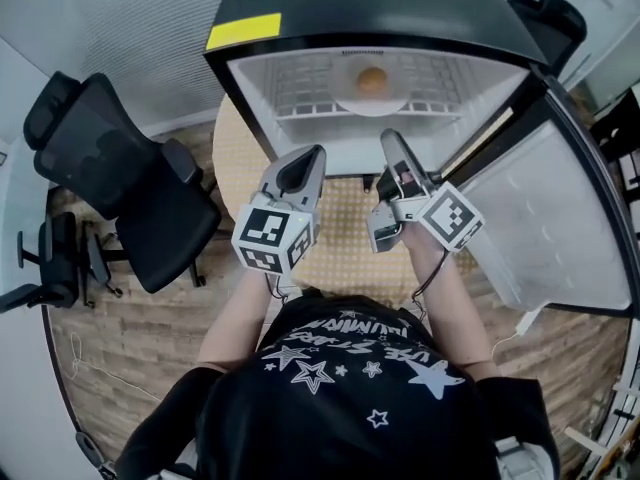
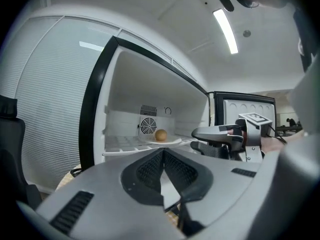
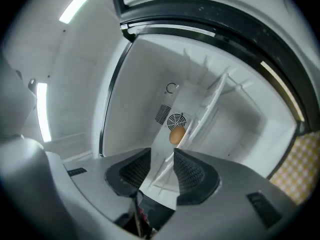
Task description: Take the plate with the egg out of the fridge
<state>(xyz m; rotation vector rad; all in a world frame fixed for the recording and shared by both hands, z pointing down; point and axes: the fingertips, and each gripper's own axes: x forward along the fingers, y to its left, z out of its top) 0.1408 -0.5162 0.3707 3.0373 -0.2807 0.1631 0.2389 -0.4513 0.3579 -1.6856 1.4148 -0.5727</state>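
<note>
Fridge (image 1: 400,3), black outside and white inside, stands open ahead of me. Only the head view shows its yellow label (image 1: 243,30). Only the gripper views show a round fan grille (image 2: 148,126) behind the brown egg (image 1: 371,80), which sits on its white plate (image 1: 372,106) far back on the shelf. Left gripper (image 2: 163,153) is roughly level, jaws together and empty. Right gripper (image 3: 161,151) is rolled sideways, jaws apart with nothing between them.

Fridge door (image 1: 560,218) partly beyond right edge
</note>
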